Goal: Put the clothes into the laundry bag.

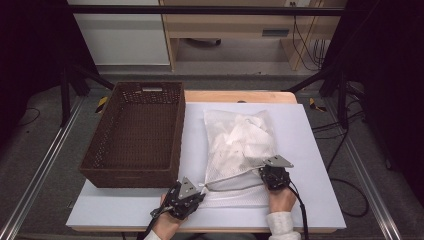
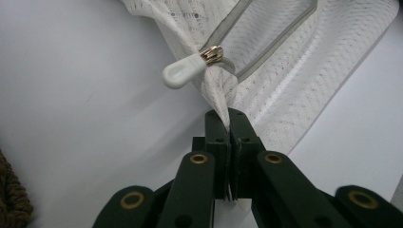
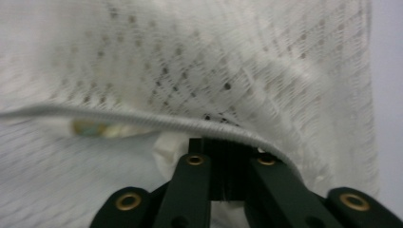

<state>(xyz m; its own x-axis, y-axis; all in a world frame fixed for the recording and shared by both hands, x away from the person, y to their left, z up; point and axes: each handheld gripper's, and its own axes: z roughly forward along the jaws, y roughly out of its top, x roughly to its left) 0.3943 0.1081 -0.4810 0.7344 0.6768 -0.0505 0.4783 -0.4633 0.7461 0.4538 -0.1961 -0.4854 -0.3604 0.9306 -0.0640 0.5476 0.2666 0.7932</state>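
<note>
A white mesh laundry bag (image 1: 239, 150) lies on the white table top (image 1: 312, 155) with crumpled white cloth (image 1: 248, 134) inside. Its grey zipper gapes open along the near end. My left gripper (image 1: 201, 188) is shut on the bag's near left corner. In the left gripper view the jaws (image 2: 230, 119) pinch the mesh (image 2: 285, 71) just below the gold slider and its white pull tab (image 2: 178, 74). My right gripper (image 1: 267, 170) sits at the opening's right end. There its jaws (image 3: 223, 143) are closed on the bag under the zipper band (image 3: 142, 119), which hides their tips.
An empty brown wicker basket (image 1: 131, 178) stands left of the bag, close to my left gripper. A strip of wooden table (image 1: 240, 96) shows behind the white top. Bare white surface lies right of the bag. Cables run on the floor at the right.
</note>
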